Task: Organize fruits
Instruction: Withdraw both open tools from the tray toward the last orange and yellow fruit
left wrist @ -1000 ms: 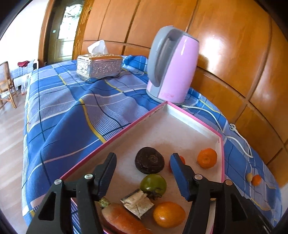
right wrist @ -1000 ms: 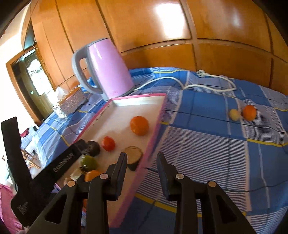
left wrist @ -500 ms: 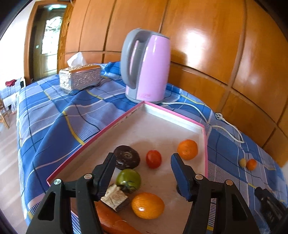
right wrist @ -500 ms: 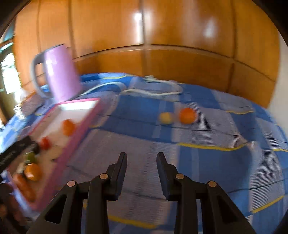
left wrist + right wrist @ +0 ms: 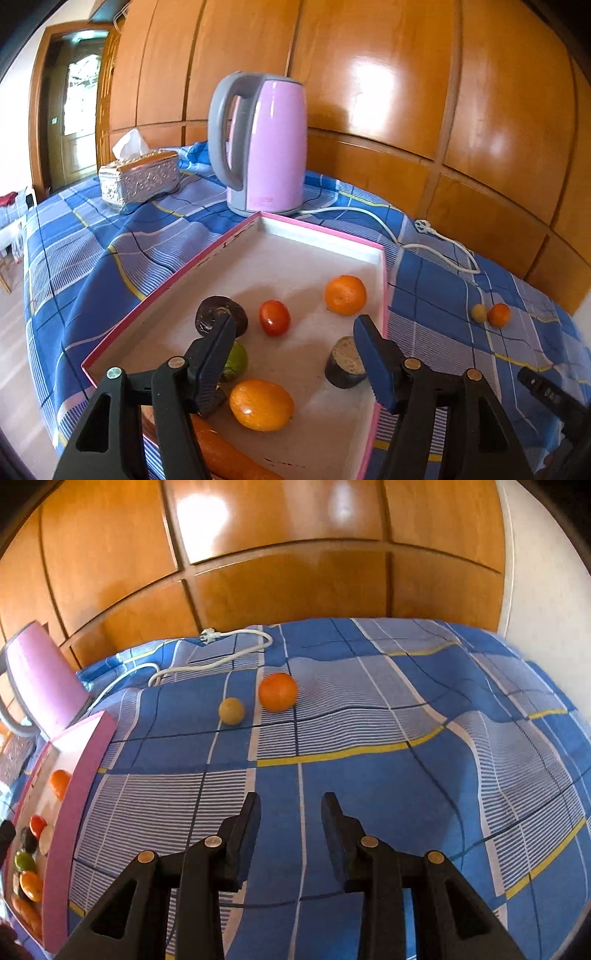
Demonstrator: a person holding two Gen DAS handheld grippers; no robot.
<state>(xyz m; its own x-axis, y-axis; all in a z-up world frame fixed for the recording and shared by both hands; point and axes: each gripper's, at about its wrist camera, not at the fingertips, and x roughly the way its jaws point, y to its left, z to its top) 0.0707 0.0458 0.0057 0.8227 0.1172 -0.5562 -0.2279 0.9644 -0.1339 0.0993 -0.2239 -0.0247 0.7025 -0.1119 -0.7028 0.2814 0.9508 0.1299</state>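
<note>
While most fruit is already gathered in the pink-rimmed tray (image 5: 384,280), a small orange (image 5: 277,692) and a yellowish fruit (image 5: 231,711) are left on the blue checked cloth (image 5: 369,775). Nothing is held: the left gripper (image 5: 295,354) is opening over the tray, and the right gripper (image 5: 291,812) is narrowly parted, aimed toward the pair.

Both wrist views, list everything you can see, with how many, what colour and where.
tray: 1, pink rim, white floor, on the cloth
oranges: 2 in the tray
tomato: 1, red, tray
green fruit: 1, tray
dark round pieces: 2, tray
carrot: 1, orange, near edge of the tray
loose fruits: 2, orange and yellowish, on the cloth outside the tray
kettle: 1, pink and grey, behind the tray
cord: 1, white
tissue box: 1, silver
tablecloth: blue plaid
left gripper: jaws opening, nothing between
right gripper: jaws apart, empty
</note>
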